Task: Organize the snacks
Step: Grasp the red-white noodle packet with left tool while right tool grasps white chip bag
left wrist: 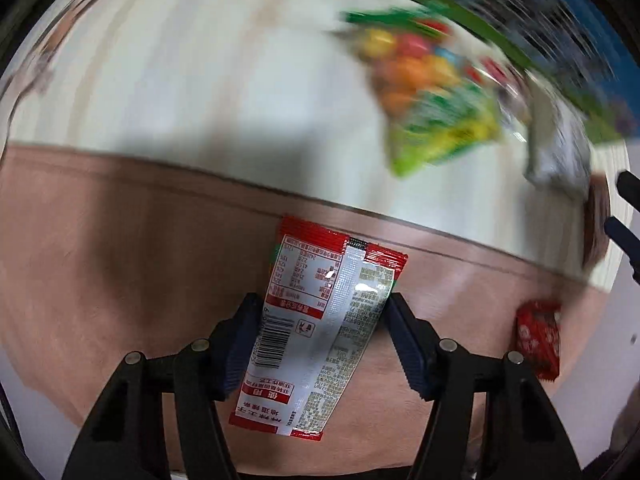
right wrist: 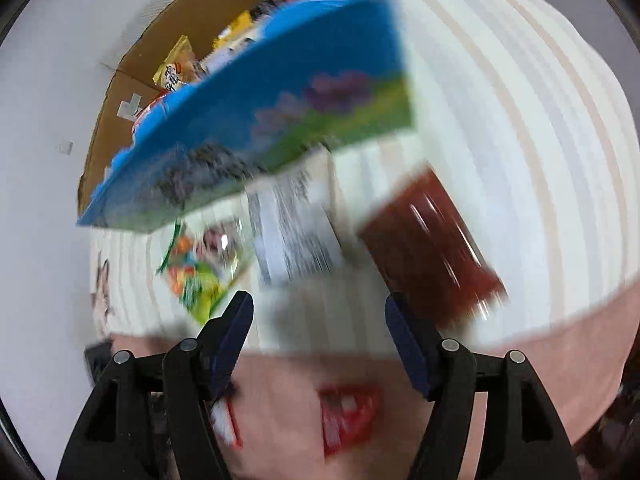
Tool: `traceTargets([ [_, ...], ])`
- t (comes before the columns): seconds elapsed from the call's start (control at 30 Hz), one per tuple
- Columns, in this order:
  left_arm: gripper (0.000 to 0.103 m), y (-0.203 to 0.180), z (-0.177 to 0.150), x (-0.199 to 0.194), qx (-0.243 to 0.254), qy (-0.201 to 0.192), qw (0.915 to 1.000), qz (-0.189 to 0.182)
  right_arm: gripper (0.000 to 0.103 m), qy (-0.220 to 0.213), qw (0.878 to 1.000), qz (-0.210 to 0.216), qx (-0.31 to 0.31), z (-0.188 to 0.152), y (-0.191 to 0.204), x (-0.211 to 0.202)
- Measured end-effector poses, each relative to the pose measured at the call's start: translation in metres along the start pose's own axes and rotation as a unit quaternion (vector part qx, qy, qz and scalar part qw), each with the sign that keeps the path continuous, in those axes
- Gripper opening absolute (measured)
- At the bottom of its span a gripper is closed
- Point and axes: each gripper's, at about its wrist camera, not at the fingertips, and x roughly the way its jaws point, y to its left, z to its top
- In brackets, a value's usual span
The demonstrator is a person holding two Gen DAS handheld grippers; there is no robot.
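Observation:
My left gripper [left wrist: 320, 316] is shut on a red and silver snack packet [left wrist: 316, 332], printed back side up, above a pink cloth [left wrist: 120, 280]. A small red packet [left wrist: 536, 340] lies on the cloth to the right. A green candy bag [left wrist: 432, 92] and a silver packet [left wrist: 556, 148] lie blurred on the striped cloth beyond. My right gripper [right wrist: 320, 316] is open and empty. Ahead of it are a dark red packet [right wrist: 432, 256], a white packet [right wrist: 292, 232], the green candy bag [right wrist: 196, 272] and a blue box [right wrist: 256, 120]. A red packet [right wrist: 348, 416] lies below its jaws.
A cardboard box [right wrist: 132, 80] with several snack bags stands at the far left behind the blue box. The striped white cloth [right wrist: 520, 120] spreads to the right. Both views are blurred by motion.

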Motion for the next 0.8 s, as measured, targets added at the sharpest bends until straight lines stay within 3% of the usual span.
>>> traceTargets([
  [0.1,0.062,0.004,0.003,0.0,0.009,0.001,0.9999,0.011,0.071,0.0,0.999,-0.036,-0.025,0.019,0.02,0.026],
  [0.2,0.064,-0.01,0.001,0.005,0.052,0.011,0.9976,0.045,0.071,0.007,0.995,-0.075,-0.059,0.022,0.037,0.049],
  [0.27,0.064,-0.025,-0.004,0.008,0.073,0.006,0.9952,0.065,0.066,-0.001,0.993,-0.094,-0.071,0.019,0.041,0.056],
  [0.3,0.064,-0.028,-0.006,0.007,0.077,0.002,0.9947,0.068,0.059,-0.005,0.992,-0.096,-0.078,0.017,0.042,0.055],
  [0.4,0.06,-0.036,-0.009,0.003,0.063,-0.01,0.9962,0.058,0.054,0.01,0.992,-0.086,-0.096,0.002,0.043,0.053],
  [0.63,0.06,-0.032,0.012,-0.006,0.03,-0.011,0.9991,0.028,0.051,0.09,0.988,-0.033,-0.118,-0.074,0.036,0.052],
  [0.73,0.064,-0.018,0.025,-0.003,0.058,0.01,0.9974,0.041,0.051,0.099,0.992,-0.004,-0.083,-0.093,0.027,0.056],
  [0.8,0.074,-0.024,0.02,0.004,0.07,0.014,0.9966,0.041,0.052,0.099,0.993,0.008,-0.061,-0.097,0.02,0.057],
])
